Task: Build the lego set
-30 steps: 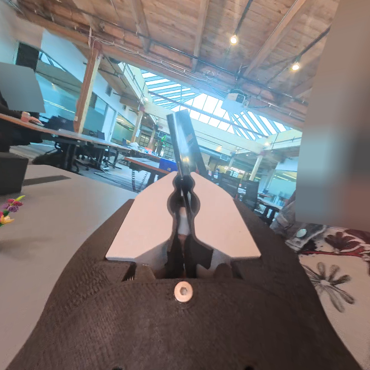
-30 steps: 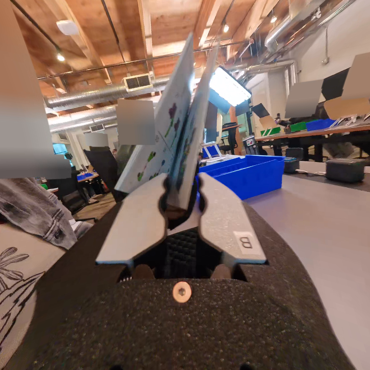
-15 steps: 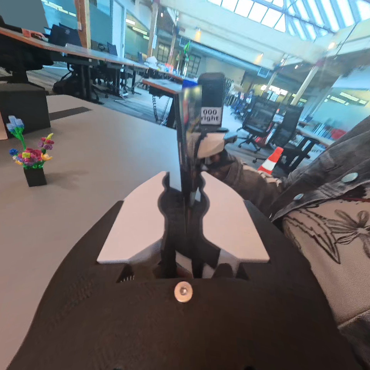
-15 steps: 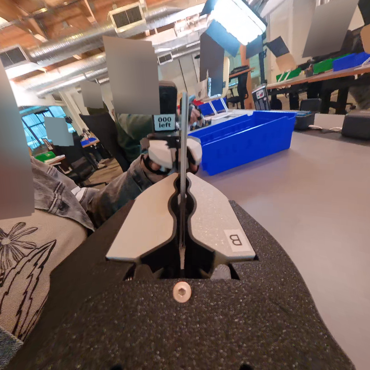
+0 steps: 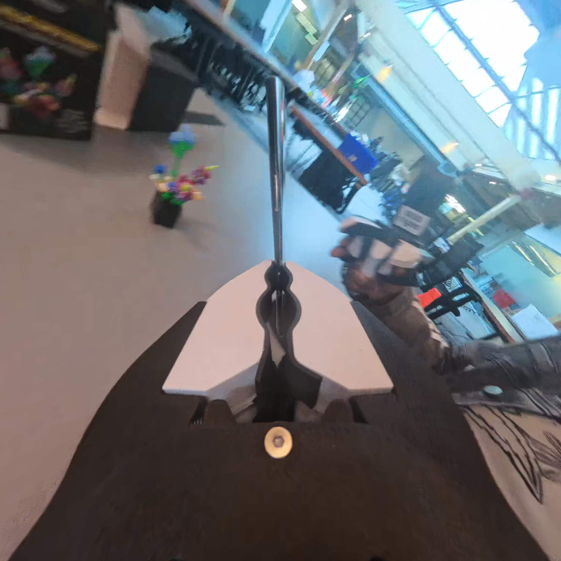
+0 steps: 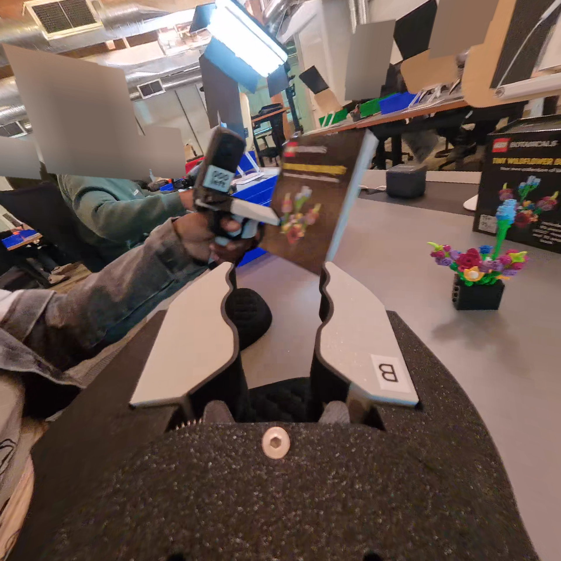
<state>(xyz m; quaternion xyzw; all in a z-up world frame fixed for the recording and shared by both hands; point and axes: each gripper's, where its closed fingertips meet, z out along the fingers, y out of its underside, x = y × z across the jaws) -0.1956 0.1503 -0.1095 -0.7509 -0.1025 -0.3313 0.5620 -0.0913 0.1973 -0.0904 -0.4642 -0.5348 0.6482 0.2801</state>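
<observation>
Left gripper (image 5: 277,263): jaws pinched tight on the instruction booklet (image 5: 277,158), seen edge-on and upright.
Right gripper (image 6: 277,268): jaws spread wide, holding nothing.
Booklet from the right wrist view: its dark cover (image 6: 315,200) hangs tilted above the grey table (image 6: 394,239), just past the right fingertips, blocking part of the blue bin (image 6: 258,194).
Lego set: one flower bouquet in a black pot (image 6: 478,273) stands on the table, near one black set box (image 6: 522,188) behind it.
Change: half a second ago both grippers clamped the booklet; the right has let go.
</observation>
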